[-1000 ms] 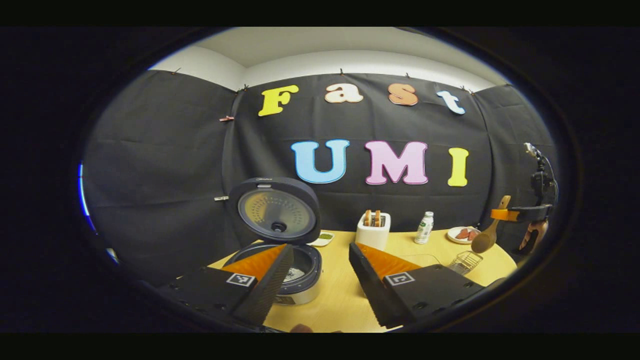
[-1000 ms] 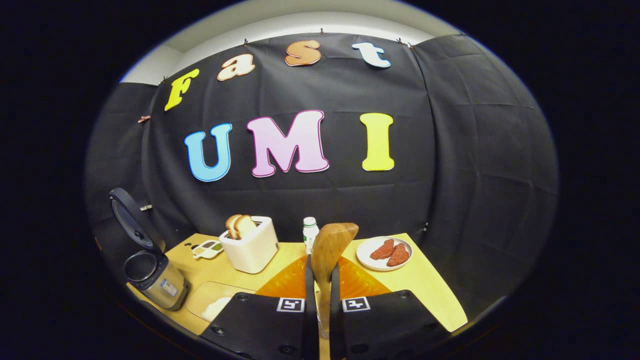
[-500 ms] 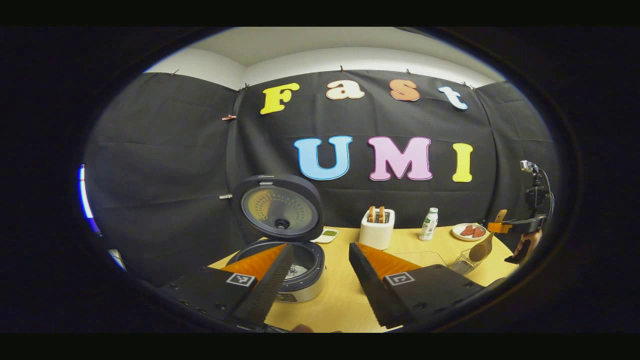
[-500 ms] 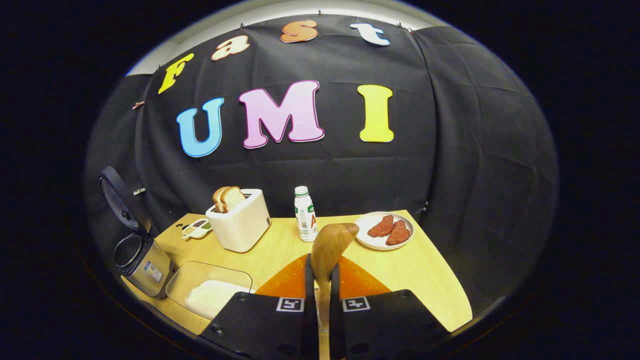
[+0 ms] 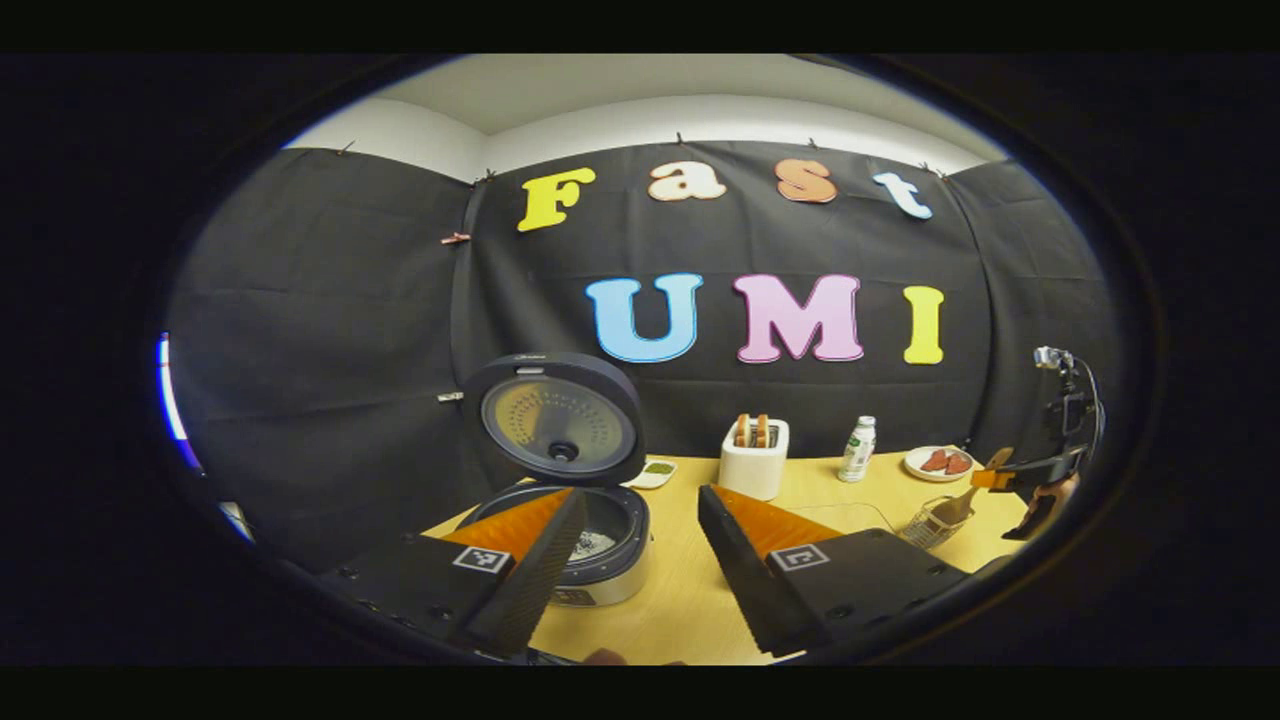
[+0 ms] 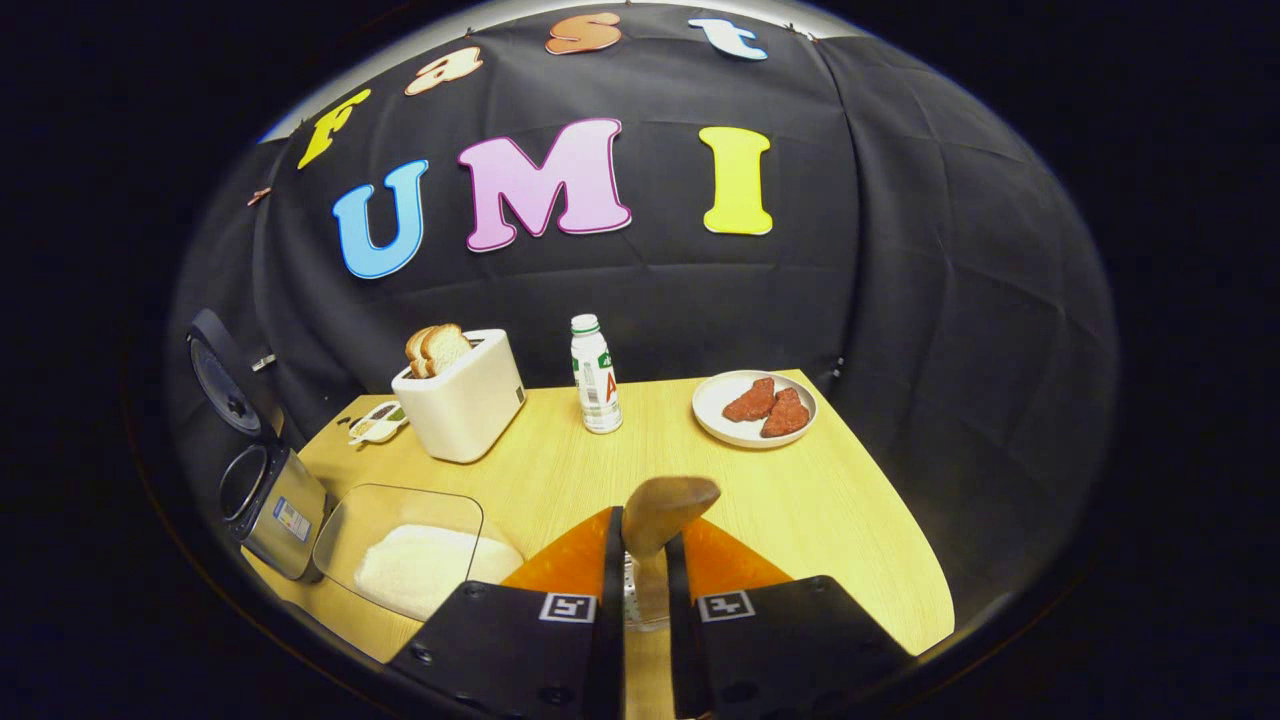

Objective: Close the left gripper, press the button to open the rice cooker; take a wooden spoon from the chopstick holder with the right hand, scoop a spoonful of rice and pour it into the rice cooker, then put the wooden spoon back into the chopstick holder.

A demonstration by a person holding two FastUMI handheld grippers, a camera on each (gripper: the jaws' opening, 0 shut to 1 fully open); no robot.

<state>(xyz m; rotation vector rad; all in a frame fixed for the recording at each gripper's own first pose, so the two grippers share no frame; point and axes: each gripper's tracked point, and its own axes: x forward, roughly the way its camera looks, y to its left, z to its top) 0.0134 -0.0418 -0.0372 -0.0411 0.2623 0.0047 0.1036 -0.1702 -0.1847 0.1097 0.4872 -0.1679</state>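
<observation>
Gripping the wooden spoon (image 6: 655,520) by its handle, the right hand-held gripper (image 6: 644,570) has both fingers pressed on it, bowl end forward, the handle's lower end at the wire chopstick holder (image 5: 928,521) near the bench's right edge. Ahead of it stand a clear tray of rice (image 6: 420,562), a toaster (image 6: 462,400) with bread, a small bottle (image 6: 595,375) and a plate (image 6: 752,410) of meat along the back edge. The left hand-held gripper (image 5: 640,520) hangs released, fingers spread, just before the rice cooker (image 5: 590,540), whose lid (image 5: 560,420) stands up at the left corner. A small dish (image 5: 648,472) sits behind it. The bench (image 6: 820,510) is pale wood, against black cloth.
</observation>
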